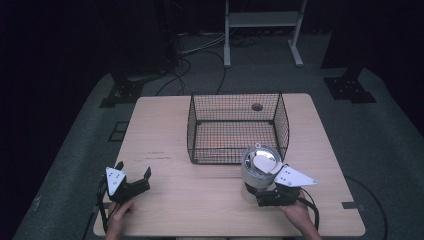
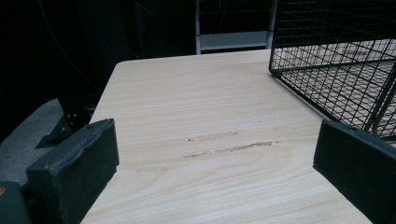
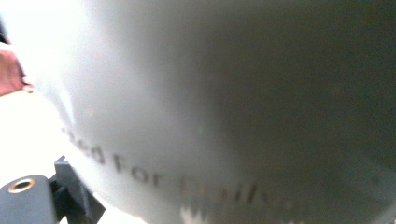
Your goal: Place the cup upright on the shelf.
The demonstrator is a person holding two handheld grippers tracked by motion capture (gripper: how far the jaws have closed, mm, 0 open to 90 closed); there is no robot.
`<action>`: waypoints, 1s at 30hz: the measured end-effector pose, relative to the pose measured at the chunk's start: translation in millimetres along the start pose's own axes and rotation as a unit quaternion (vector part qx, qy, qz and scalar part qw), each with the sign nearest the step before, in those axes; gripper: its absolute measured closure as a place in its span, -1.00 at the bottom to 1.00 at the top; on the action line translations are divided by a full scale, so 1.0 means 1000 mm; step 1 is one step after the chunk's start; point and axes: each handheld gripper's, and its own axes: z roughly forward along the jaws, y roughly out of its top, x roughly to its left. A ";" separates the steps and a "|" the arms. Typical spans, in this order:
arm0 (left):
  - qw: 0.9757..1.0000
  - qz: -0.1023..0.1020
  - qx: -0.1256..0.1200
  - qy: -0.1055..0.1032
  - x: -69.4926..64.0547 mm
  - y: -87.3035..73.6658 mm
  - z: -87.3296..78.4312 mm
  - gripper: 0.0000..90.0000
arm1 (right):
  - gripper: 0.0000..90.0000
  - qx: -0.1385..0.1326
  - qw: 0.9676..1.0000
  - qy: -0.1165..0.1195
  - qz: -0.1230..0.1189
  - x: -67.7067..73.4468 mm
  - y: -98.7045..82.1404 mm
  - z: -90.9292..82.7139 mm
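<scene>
High view: right hand-held gripper [image 1: 260,192] holds white cylindrical canister [image 1: 259,167], near black wire basket [image 1: 237,127]; not in yet. Left hand-held gripper [image 1: 134,173] wide, idle.

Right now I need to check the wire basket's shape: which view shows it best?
The high view: the whole black wire basket stands on the table, behind the white can. The left gripper view catches just its near corner, cropped. The right gripper view faces the can's blurred side.

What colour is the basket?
Black wire mesh; the basket shows best in the high view.
</scene>
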 end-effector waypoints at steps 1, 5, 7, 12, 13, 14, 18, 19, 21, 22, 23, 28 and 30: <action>1.000 0.000 0.000 0.000 0.000 0.000 0.000 -1.00 | -0.84 -0.001 1.000 0.003 0.002 0.000 0.000 -0.001; 1.000 0.001 0.000 0.000 0.000 0.000 0.000 -1.00 | -0.84 -0.009 1.000 0.010 0.007 0.000 0.003 -0.006; 1.000 0.001 0.000 0.000 0.000 0.000 0.000 -1.00 | -0.84 -0.015 1.000 0.017 0.013 0.000 0.006 -0.009; 1.000 0.001 0.000 0.000 0.000 0.000 0.000 -1.00 | -0.84 -0.020 1.000 0.021 0.007 -0.001 0.016 -0.015; 1.000 0.001 0.000 0.000 0.000 0.000 0.000 -1.00 | -0.84 -0.021 0.999 0.023 0.008 -0.001 0.018 -0.015; 1.000 0.001 0.000 0.000 0.000 0.000 0.000 -1.00 | -0.84 -0.024 0.999 0.027 0.010 -0.001 0.020 -0.016; 1.000 0.000 0.000 0.000 0.000 0.000 0.000 -1.00 | -0.84 -0.031 0.999 0.035 0.013 -0.001 0.030 -0.018; 1.000 0.000 0.000 0.000 0.000 0.000 0.000 -1.00 | -0.84 -0.032 0.999 0.037 0.011 -0.001 0.032 -0.018; 1.000 0.000 0.000 0.000 0.000 0.000 0.000 -1.00 | -0.84 -0.032 0.999 0.040 0.006 -0.001 0.038 -0.017; 1.000 0.000 0.000 0.000 0.000 0.000 0.000 -1.00 | -0.84 -0.027 0.999 0.043 0.005 -0.001 0.041 -0.016; 1.000 0.000 0.001 0.000 0.000 0.000 0.000 -1.00 | -0.84 -0.025 0.999 0.045 0.001 -0.001 0.045 -0.015; 1.000 -0.003 0.000 0.000 0.000 0.000 0.000 -1.00 | -0.84 -0.025 0.998 0.054 -0.005 -0.002 0.058 -0.012; 1.000 -0.003 0.001 -0.001 0.001 0.000 0.000 -1.00 | -0.84 -0.029 0.998 0.055 -0.007 -0.002 0.063 -0.011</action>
